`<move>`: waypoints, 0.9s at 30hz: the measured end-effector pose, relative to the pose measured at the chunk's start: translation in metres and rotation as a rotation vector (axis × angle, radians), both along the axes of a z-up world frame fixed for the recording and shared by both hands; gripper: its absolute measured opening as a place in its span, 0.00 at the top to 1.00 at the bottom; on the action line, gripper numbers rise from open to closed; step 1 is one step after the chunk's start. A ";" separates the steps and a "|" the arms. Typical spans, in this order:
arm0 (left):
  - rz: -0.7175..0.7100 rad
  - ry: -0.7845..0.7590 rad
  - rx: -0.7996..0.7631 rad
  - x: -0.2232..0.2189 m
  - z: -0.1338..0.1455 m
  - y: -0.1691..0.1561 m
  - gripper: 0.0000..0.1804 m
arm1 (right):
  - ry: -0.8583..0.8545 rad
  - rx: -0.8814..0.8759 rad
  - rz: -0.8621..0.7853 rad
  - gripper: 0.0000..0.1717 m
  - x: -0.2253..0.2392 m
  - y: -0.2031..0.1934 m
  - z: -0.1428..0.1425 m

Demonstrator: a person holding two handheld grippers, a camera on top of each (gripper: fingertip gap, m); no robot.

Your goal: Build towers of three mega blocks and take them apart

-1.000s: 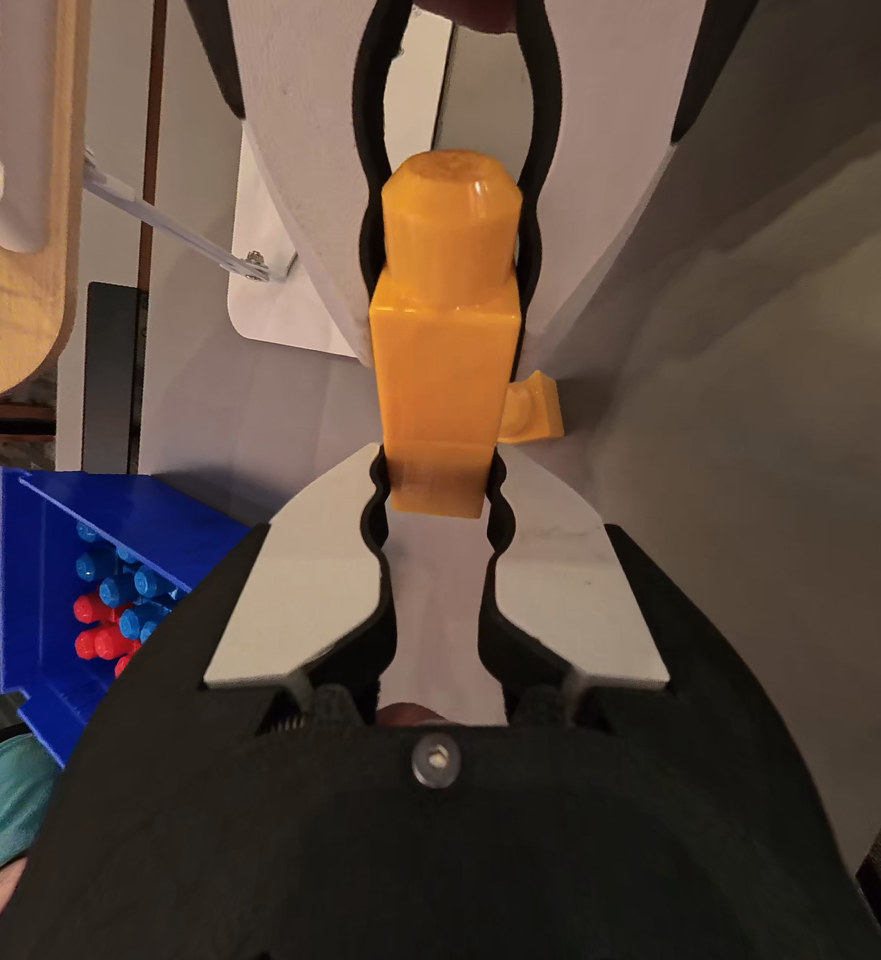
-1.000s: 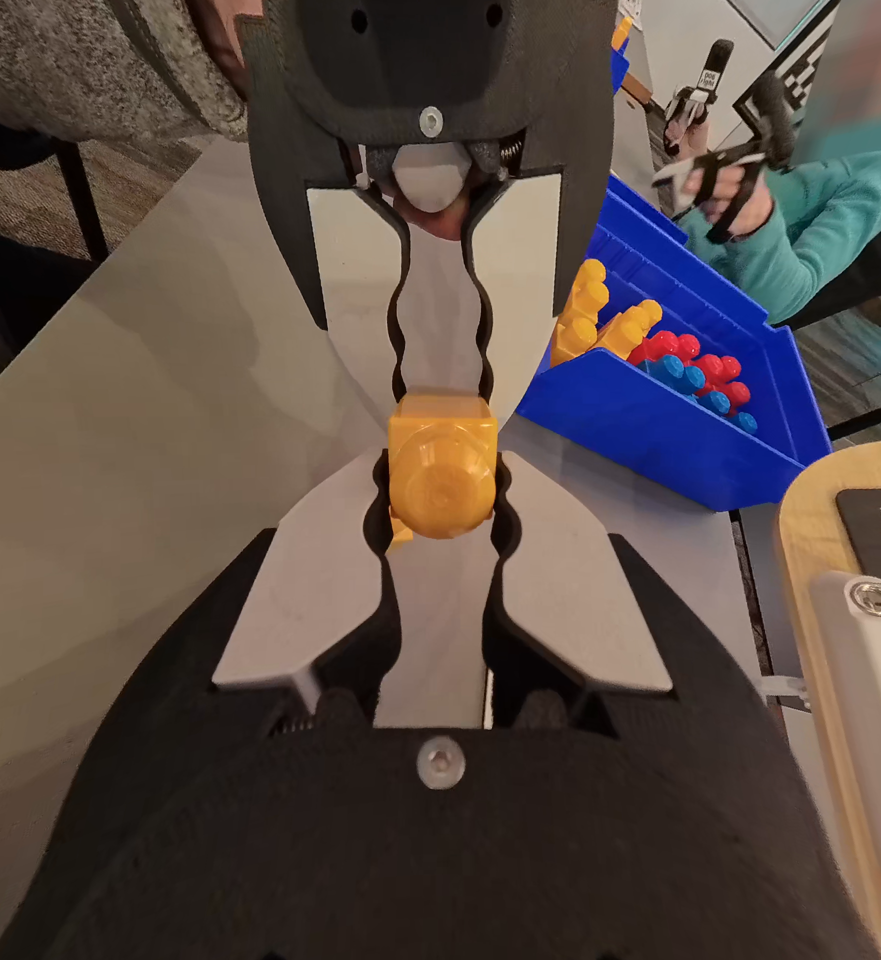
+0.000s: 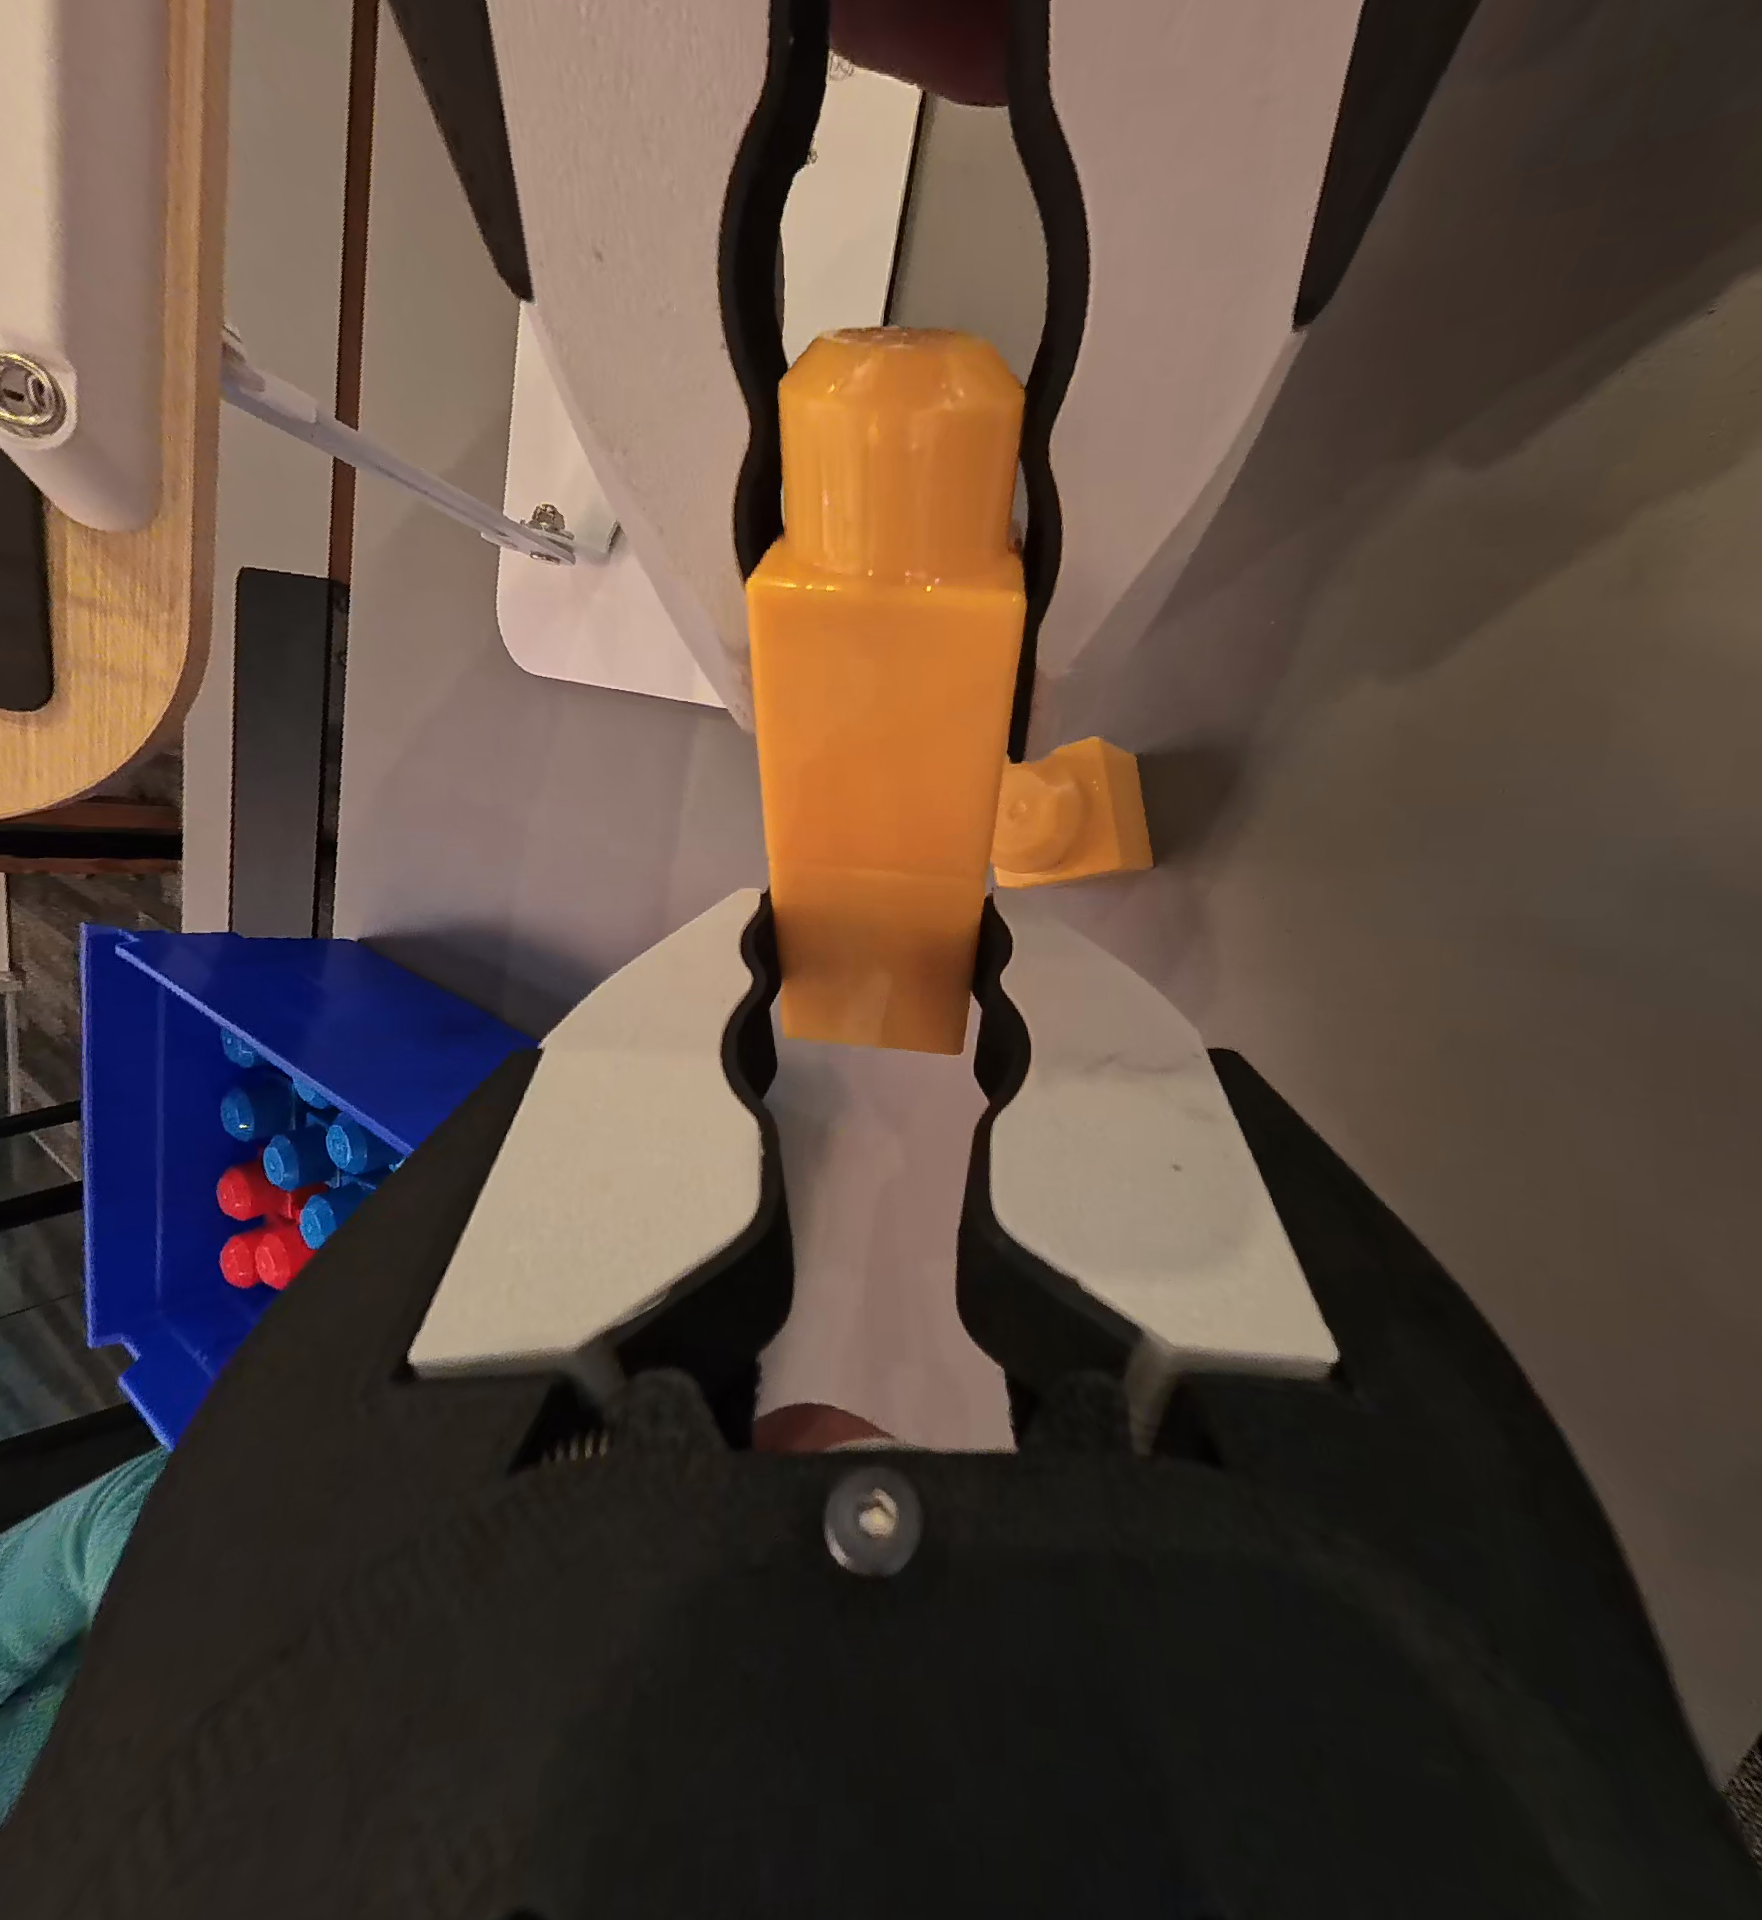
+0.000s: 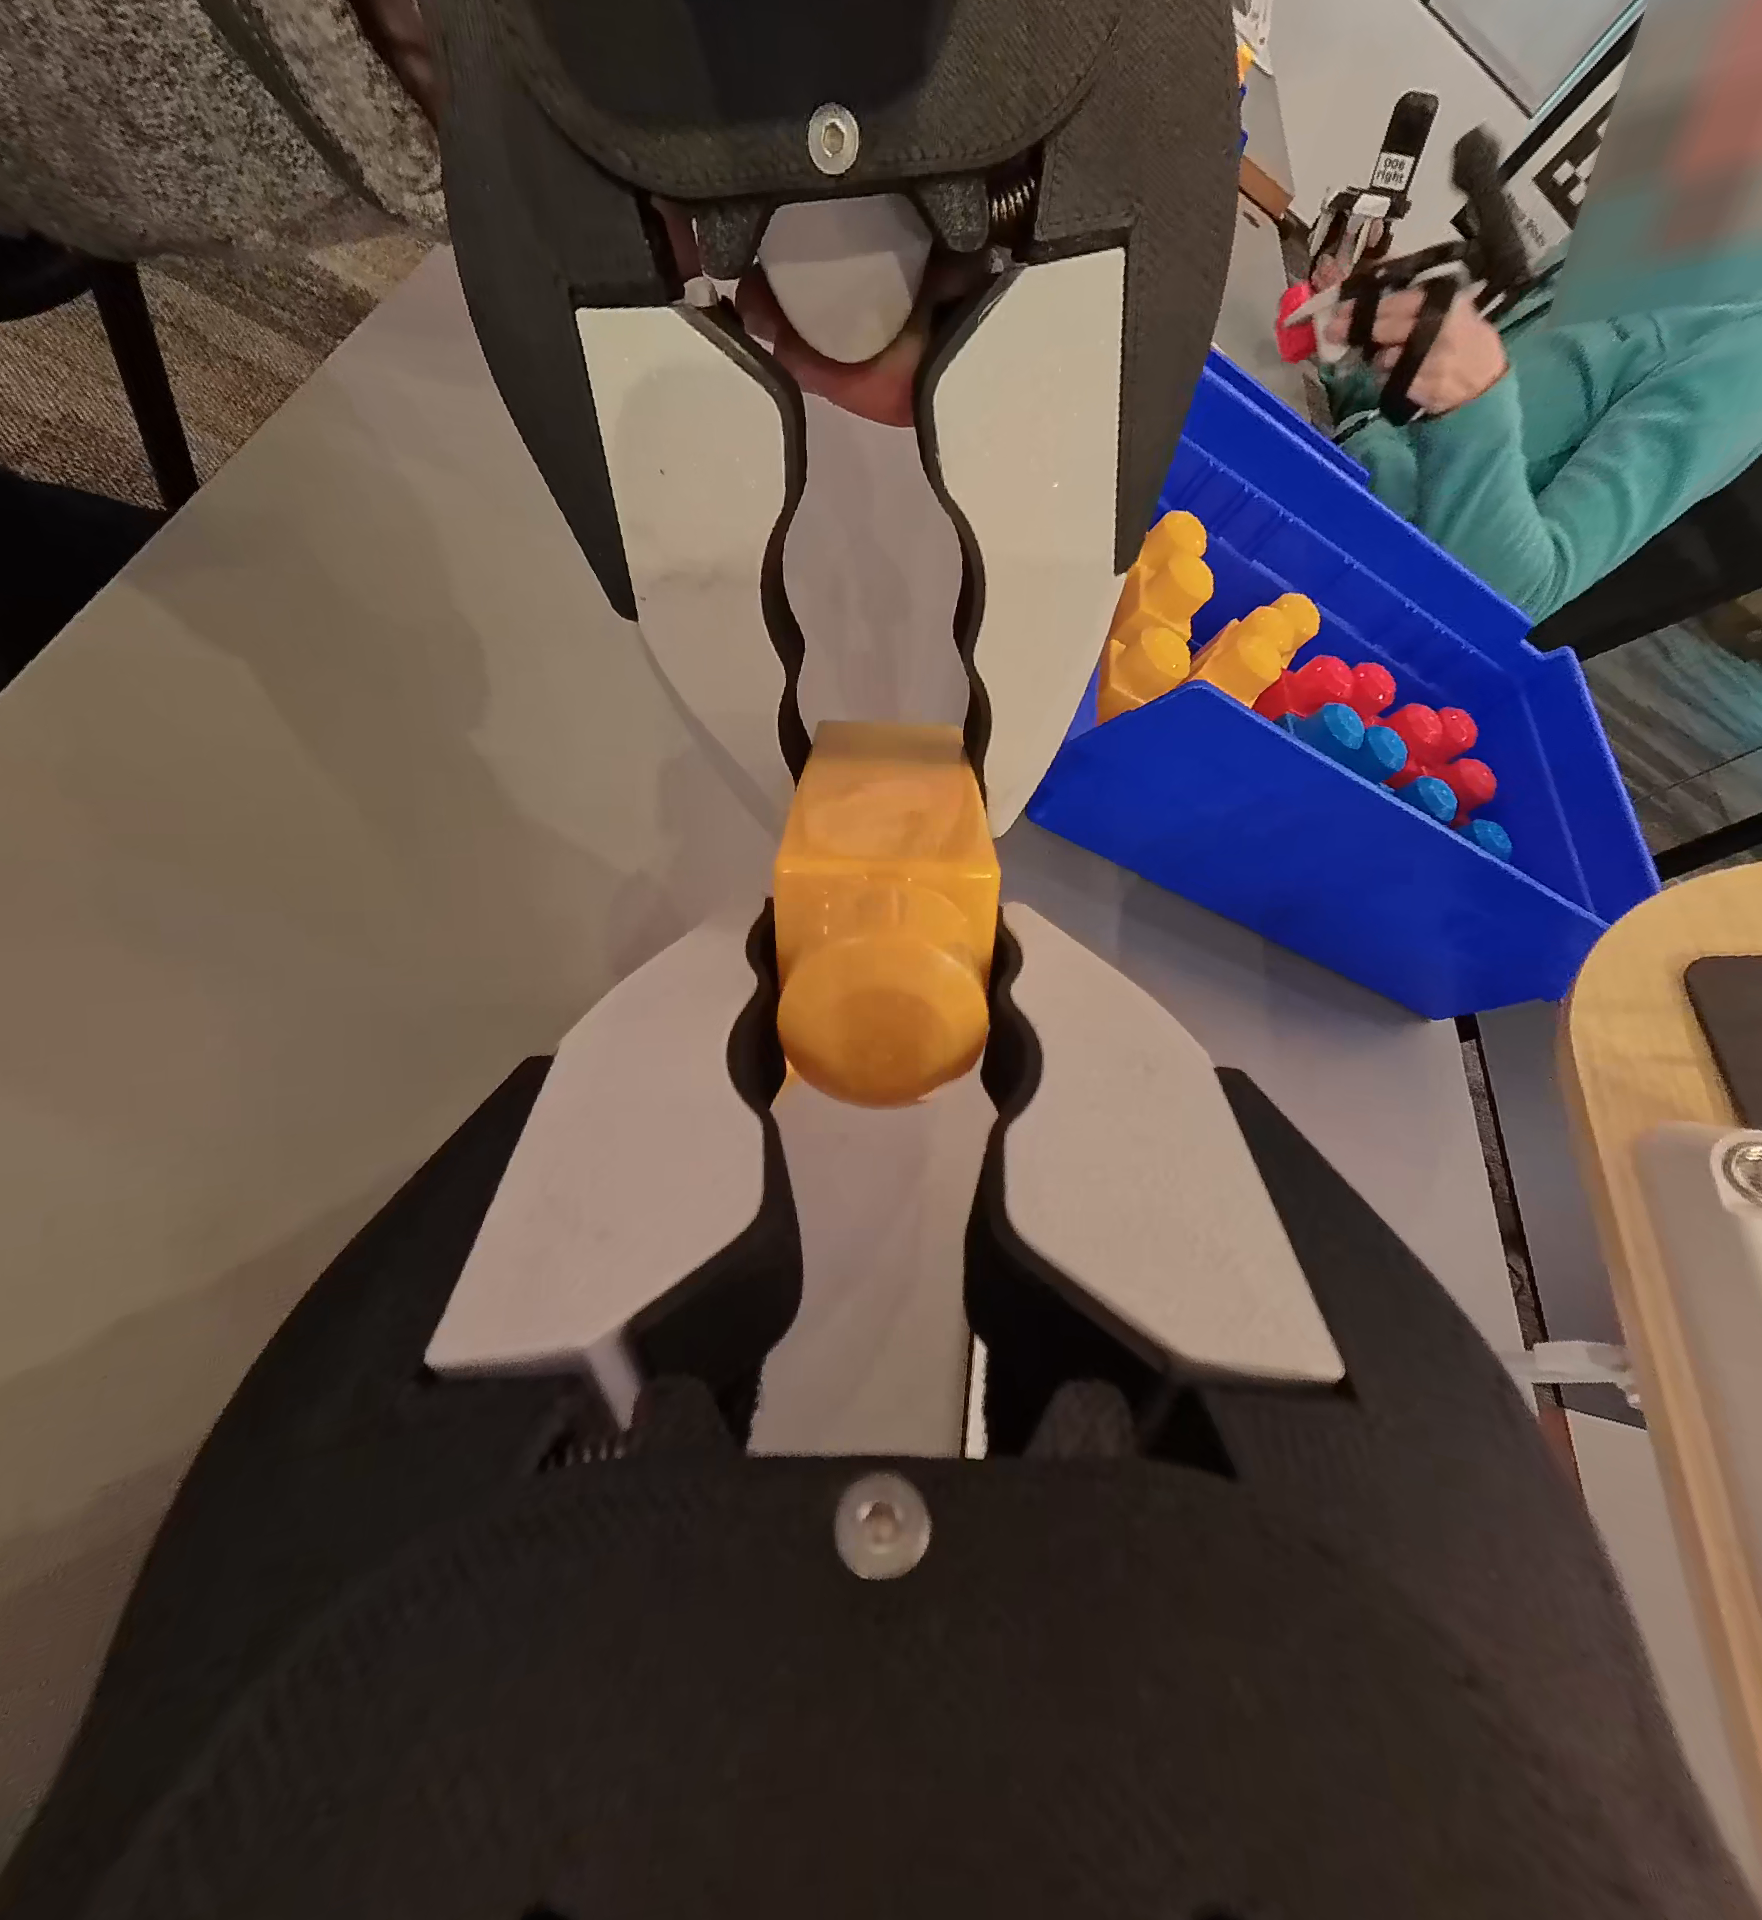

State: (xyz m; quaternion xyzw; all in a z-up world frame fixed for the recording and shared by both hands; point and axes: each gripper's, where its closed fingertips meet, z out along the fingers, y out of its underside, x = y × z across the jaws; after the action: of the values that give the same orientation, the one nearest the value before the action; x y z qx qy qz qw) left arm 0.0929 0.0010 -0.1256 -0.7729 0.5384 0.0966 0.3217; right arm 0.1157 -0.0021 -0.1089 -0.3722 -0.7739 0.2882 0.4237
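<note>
Two orange mega blocks are joined in a short stack [image 3: 882, 727], held in the air between my two grippers. My left gripper [image 3: 872, 966] is shut on the stack's lower block [image 3: 872, 956]. My right gripper [image 3: 892, 520] reaches in from the opposite side. In the right wrist view, my right gripper [image 4: 882, 997] is shut on the upper block [image 4: 882, 935], whose stud faces the camera. My left gripper [image 4: 877, 727] holds the far end. A third orange block [image 3: 1074, 816] lies on the grey table [image 3: 1479, 935] beside the stack.
A blue bin [image 4: 1324, 862] of red, blue and yellow blocks stands on the table; it also shows in the left wrist view [image 3: 233, 1039]. A wooden board [image 4: 1625, 987] lies near the bin. A person in a teal sleeve [image 4: 1583, 436] holds other grippers beyond the bin. Less than 4 cm separates the two grippers' tips.
Both grippers keep their hold on the joined stack. The stack has shifted only slightly between them, and the left gripper looks a little farther off in the right wrist view.
</note>
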 end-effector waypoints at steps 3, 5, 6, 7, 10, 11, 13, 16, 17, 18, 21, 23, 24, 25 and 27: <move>0.001 0.004 -0.002 0.000 -0.001 0.000 0.81 | -0.006 0.004 -0.002 0.78 0.000 0.000 -0.001; -0.002 -0.002 -0.005 0.000 0.000 0.000 0.81 | -0.001 0.002 0.001 0.78 0.000 0.000 -0.001; -0.002 -0.006 -0.005 0.000 0.000 0.000 0.81 | 0.001 0.005 0.003 0.78 0.000 0.000 0.000; -0.003 -0.006 -0.007 0.000 0.000 0.000 0.81 | -0.001 0.007 0.003 0.78 0.000 -0.001 0.000; -0.001 -0.001 -0.005 0.000 -0.001 0.000 0.81 | -0.003 0.004 0.001 0.78 0.000 0.000 -0.001; -0.001 0.000 -0.005 0.000 -0.001 0.000 0.81 | -0.004 0.001 0.001 0.78 0.000 0.000 -0.001; -0.001 -0.010 -0.005 0.000 0.000 0.000 0.81 | 0.002 -0.009 0.000 0.78 0.000 0.000 0.000; -0.003 -0.013 -0.006 0.001 0.000 0.000 0.81 | 0.001 -0.014 -0.001 0.78 0.000 0.000 0.000; -0.002 -0.011 -0.007 0.000 -0.001 0.000 0.81 | 0.001 -0.015 -0.001 0.79 0.000 0.001 0.000; -0.001 -0.008 -0.006 0.000 -0.001 0.001 0.81 | 0.001 -0.018 -0.003 0.78 -0.001 0.001 0.000; -0.006 -0.031 -0.009 -0.001 -0.002 0.003 0.80 | 0.004 -0.038 -0.008 0.79 -0.002 0.002 0.000; -0.009 -0.067 -0.023 -0.001 -0.002 0.003 0.80 | 0.004 -0.045 -0.015 0.78 -0.002 0.003 0.001; 0.000 -0.071 -0.026 -0.005 -0.002 0.004 0.80 | -0.001 -0.046 -0.026 0.74 -0.002 0.005 0.001; 0.016 -0.065 -0.025 -0.010 -0.002 0.006 0.80 | 0.002 -0.047 -0.036 0.71 -0.001 0.008 0.001; 0.038 -0.070 -0.025 -0.020 -0.001 0.008 0.80 | 0.009 -0.062 -0.049 0.69 0.001 0.012 0.003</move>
State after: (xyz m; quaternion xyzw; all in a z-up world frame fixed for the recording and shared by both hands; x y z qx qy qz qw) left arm 0.0729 0.0089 -0.1265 -0.7898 0.5131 0.0692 0.3288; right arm 0.1165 0.0095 -0.1061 -0.4028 -0.7533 0.3034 0.4222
